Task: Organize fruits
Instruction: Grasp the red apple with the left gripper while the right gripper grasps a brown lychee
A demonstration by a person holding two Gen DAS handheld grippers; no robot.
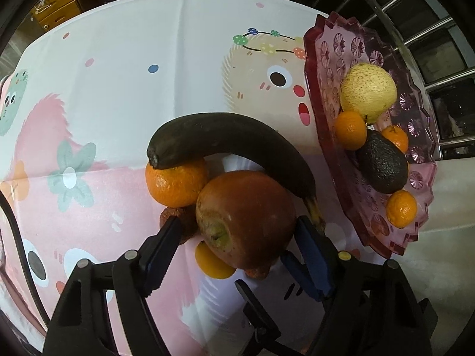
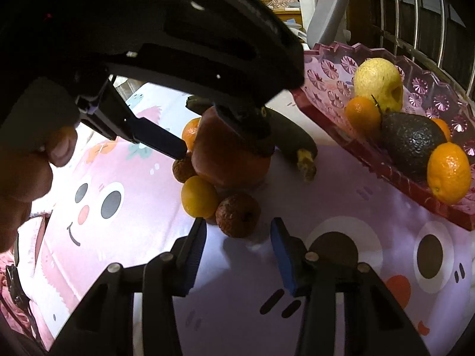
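Two blue fingers of the left gripper (image 1: 237, 234) stand on both sides of the red apple (image 1: 245, 218) on the tablecloth (image 1: 118, 89), spread and not pressing yet (a black banana (image 1: 234, 139) leans just behind it). I would close squarely on its widest part and lift straight up, so the small oranges touching it do not roll. The right gripper (image 2: 239, 247) hangs open and empty near a wrinkled brown fruit (image 2: 237, 215), and the pink tray (image 2: 386, 172) with fruits is to the right.

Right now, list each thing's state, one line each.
Left gripper: jaws astride the apple, grip unclear.
Right gripper: open, empty, near the lychee.
Apple: on the cloth.
Banana: blackened, outside the tray.
Tray: holds pear, avocado, three oranges.
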